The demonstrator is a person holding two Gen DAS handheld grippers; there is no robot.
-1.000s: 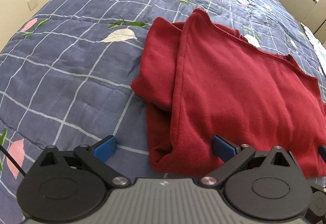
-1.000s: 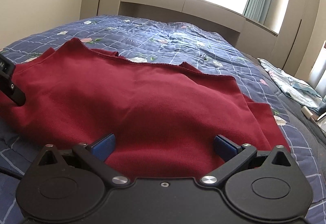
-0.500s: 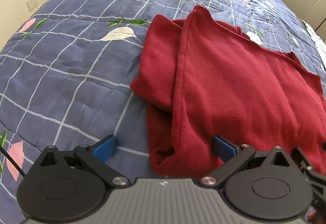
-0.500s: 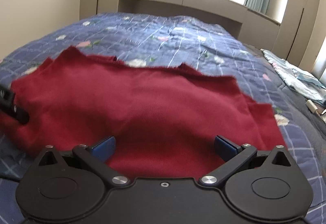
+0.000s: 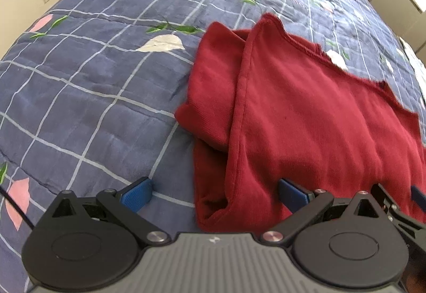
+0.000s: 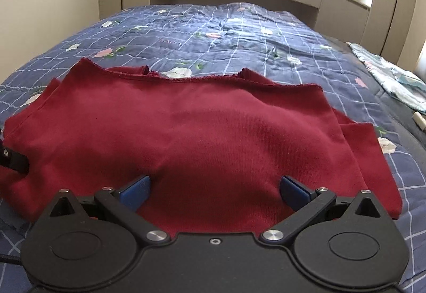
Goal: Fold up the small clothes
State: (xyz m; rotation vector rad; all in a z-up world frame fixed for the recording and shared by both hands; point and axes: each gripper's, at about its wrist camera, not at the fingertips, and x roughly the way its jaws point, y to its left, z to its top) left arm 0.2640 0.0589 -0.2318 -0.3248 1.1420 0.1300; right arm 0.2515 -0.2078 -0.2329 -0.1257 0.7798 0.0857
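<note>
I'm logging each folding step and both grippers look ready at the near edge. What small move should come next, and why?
Probably ease both forward and close on the near hem: the left gripper and right gripper are open, straddling the red garment, which lies flat on the quilt, ungripped.

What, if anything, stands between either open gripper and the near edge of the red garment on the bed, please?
Nothing visible does. The left gripper is open at the red garment's near left corner, one finger over the blue quilt. The right gripper is open with the garment's near edge between its fingers.
</note>
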